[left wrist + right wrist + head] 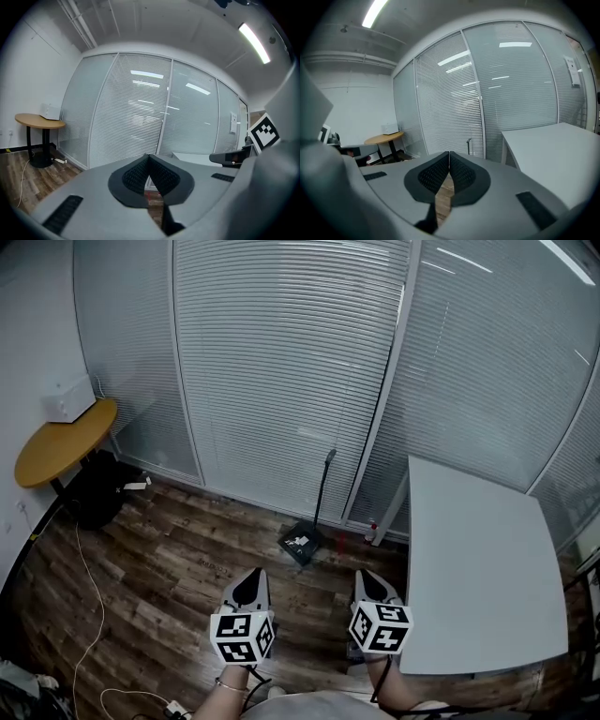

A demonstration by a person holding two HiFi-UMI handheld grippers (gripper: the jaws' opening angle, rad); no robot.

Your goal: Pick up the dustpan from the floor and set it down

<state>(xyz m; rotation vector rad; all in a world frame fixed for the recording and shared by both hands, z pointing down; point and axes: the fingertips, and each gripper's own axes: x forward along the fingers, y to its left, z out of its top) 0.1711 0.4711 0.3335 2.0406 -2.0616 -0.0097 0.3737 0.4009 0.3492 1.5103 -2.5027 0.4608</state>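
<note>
Dustpan (302,544) sits on the wood-plank floor (178,568), close up against the foot of the glass wall with its shut blinds (281,362). Its dark pan lies flat with some pale bits in it, and its long thin handle (323,488) stands up along the white frame post. Nothing is touching it.

Both claws hang in the air well short of it, side by side, pointing towards the wall and tipped slightly down. The left claw (254,573) is pinched closed. In the left gripper view, the left claw's (148,156) dark ribbed pads meet at the tips and there is nothing between them, only floor showing through the slit lower down. The right claw (364,574) is the same. In the right gripper view, the right claw's (449,153) pads are pressed tip to tip, with bare planks below and no object in its hold. Each carries its cube of square markers at the back.

To the right stands a white counter (487,568), its near corner just beside the right claw. Far off to the left is a round wooden counter (56,446) with a white box (70,397) on it and a black bag (94,491) under it. A white cable (89,610) trails over the floor on that side.
</note>
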